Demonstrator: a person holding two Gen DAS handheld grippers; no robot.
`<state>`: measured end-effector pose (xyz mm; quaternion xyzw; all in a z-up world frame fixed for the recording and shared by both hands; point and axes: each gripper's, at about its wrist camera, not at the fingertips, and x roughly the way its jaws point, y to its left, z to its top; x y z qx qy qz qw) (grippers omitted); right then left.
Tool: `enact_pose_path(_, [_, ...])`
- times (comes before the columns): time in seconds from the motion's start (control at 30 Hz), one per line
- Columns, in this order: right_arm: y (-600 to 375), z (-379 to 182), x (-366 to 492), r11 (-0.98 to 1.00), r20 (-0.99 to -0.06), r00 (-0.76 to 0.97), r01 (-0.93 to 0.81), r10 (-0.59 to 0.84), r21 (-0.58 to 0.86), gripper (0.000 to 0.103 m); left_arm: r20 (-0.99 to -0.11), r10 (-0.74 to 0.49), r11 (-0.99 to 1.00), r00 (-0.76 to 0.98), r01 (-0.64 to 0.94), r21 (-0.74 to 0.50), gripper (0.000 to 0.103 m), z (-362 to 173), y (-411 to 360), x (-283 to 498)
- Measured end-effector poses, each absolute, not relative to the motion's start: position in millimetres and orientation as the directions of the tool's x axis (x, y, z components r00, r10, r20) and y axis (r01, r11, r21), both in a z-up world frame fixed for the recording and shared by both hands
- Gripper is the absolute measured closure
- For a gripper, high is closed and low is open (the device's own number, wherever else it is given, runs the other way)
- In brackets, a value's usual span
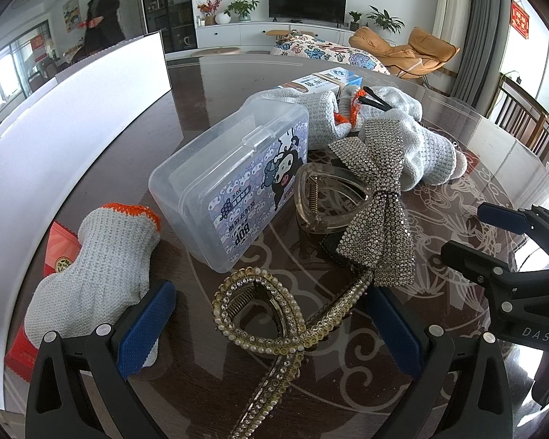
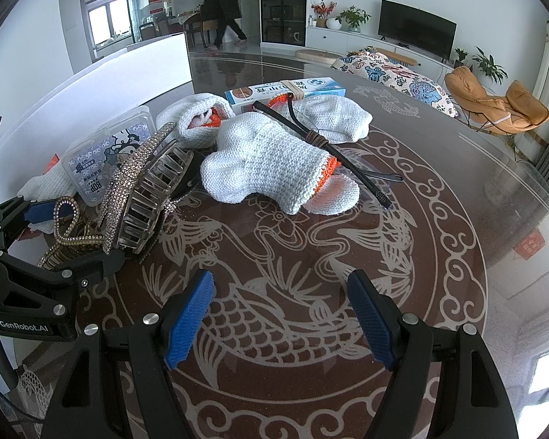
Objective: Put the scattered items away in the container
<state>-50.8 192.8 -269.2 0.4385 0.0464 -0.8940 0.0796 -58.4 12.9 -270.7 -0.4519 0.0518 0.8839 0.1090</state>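
My left gripper (image 1: 271,329) is open, low over the table, with a gold pearl-and-rhinestone hair clip (image 1: 260,311) lying between its blue pads. Just beyond lie a clear plastic box with a cartoon label (image 1: 230,179), a clear claw clip (image 1: 325,201) and a rhinestone bow (image 1: 377,212). A grey knit glove with an orange cuff (image 1: 99,267) touches the left finger. My right gripper (image 2: 280,314) is open over bare table, holding nothing. Ahead of it lie white knit gloves (image 2: 267,161), black brushes (image 2: 347,157) and a toothpaste box (image 2: 285,91). A white container wall (image 1: 73,109) curves along the left.
The dark glass table (image 2: 311,256) carries a dragon pattern. A red packet (image 1: 58,248) lies under the near glove. A person walks in the far room (image 2: 223,0). Dining chairs (image 1: 523,120) stand at the right edge; a TV, plants and a lounger are far behind.
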Motion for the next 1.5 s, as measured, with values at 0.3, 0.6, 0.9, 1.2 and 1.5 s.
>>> enact_pose_path(0.3, [192.8,-269.1,-50.9,-0.983,-0.791,-0.603,0.183,-0.102,-0.013,0.027,-0.810,0.146,-0.971,-0.568,-0.239,-0.007,0.000,-270.8,13.1,-59.6])
enact_pose_path(0.6, [193.1,-269.2,-50.6,-0.983,-0.791,-0.603,0.183,-0.101,-0.013,0.027,-0.810,0.146,-0.971,-0.568,-0.239,-0.007,0.000,-272.3,12.4,-60.6])
enact_pose_path(0.9, [195.0,-269.1,-48.9,-0.983,-0.791,-0.603,0.183,-0.101,-0.014,0.027,-0.810,0.146,-0.971,-0.568,-0.239,-0.007,0.000,-273.0,11.8,-60.8])
enact_pose_path(1.2, [195.6,-269.2,-47.4,-0.983,-0.791,-0.603,0.183,-0.101,-0.014,0.027,-0.810,0.145,-0.971,-0.568,-0.239,-0.007,0.000,-274.6,11.8,-61.0])
enact_pose_path(1.5, [195.5,-269.2,-47.8,-0.983,-0.791,-0.603,0.184,-0.102,-0.014,0.027,-0.810,0.145,-0.971,-0.568,-0.239,-0.007,0.000,-275.1,11.9,-61.9])
